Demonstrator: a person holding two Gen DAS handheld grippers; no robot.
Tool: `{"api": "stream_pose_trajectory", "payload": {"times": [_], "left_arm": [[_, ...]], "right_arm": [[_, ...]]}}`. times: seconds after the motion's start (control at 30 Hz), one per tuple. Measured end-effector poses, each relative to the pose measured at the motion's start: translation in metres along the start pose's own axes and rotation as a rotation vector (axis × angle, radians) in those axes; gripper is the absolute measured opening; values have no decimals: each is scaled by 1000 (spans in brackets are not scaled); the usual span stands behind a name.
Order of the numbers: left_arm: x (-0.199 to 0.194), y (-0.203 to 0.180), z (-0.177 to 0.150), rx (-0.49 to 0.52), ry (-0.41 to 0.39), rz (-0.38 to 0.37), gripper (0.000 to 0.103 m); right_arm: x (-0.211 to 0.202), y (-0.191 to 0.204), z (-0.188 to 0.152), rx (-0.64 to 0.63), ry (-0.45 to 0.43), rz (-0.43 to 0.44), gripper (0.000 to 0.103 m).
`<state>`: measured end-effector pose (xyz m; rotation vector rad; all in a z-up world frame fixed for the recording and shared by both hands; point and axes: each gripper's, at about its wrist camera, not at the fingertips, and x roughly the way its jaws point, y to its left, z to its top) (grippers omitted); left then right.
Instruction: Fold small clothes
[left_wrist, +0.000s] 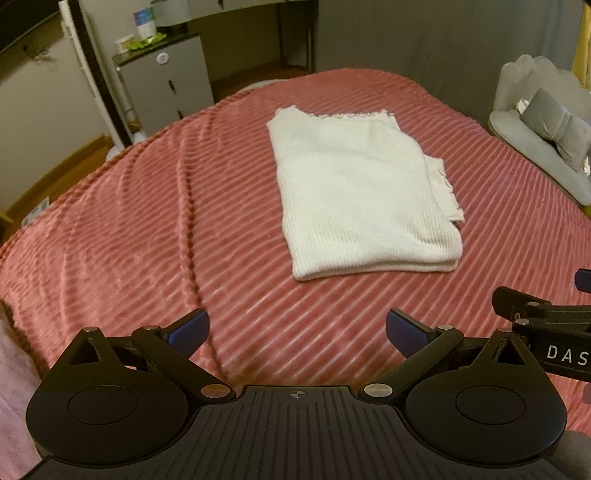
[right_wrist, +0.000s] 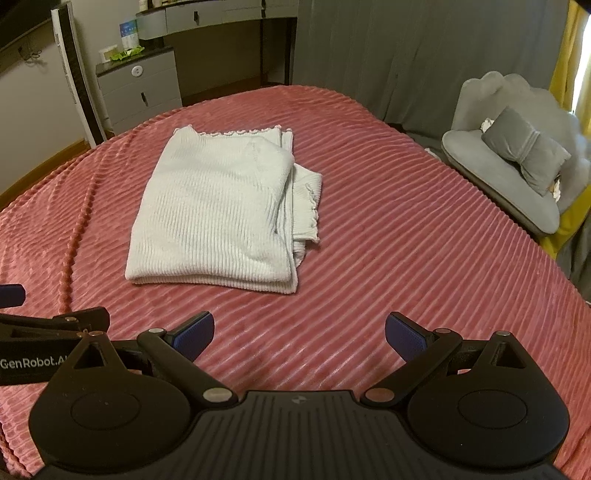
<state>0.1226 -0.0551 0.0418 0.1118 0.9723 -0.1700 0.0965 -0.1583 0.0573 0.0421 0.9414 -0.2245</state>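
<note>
A white ribbed knit garment (left_wrist: 362, 195) lies folded into a rectangle on the pink striped bedspread (left_wrist: 147, 221); it also shows in the right wrist view (right_wrist: 218, 214), with a frilled edge sticking out on its right side. My left gripper (left_wrist: 297, 332) is open and empty, held above the bedspread in front of the garment's near edge. My right gripper (right_wrist: 299, 332) is open and empty, also short of the garment, to the right of it. Each gripper shows at the edge of the other's view.
A grey shell-shaped chair (right_wrist: 517, 177) with a grey cushion stands right of the bed. A grey drawer cabinet (left_wrist: 166, 81) with small items on top stands at the far left. A desk and grey curtain are behind the bed.
</note>
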Motion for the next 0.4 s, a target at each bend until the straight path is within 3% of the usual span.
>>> {"api": "stream_pose_trajectory", "payload": {"times": [0.4], "left_arm": [[8,-1,1,-8,4,6,103]], "right_arm": [[3,1,2,-10,-25,-13,99]]}}
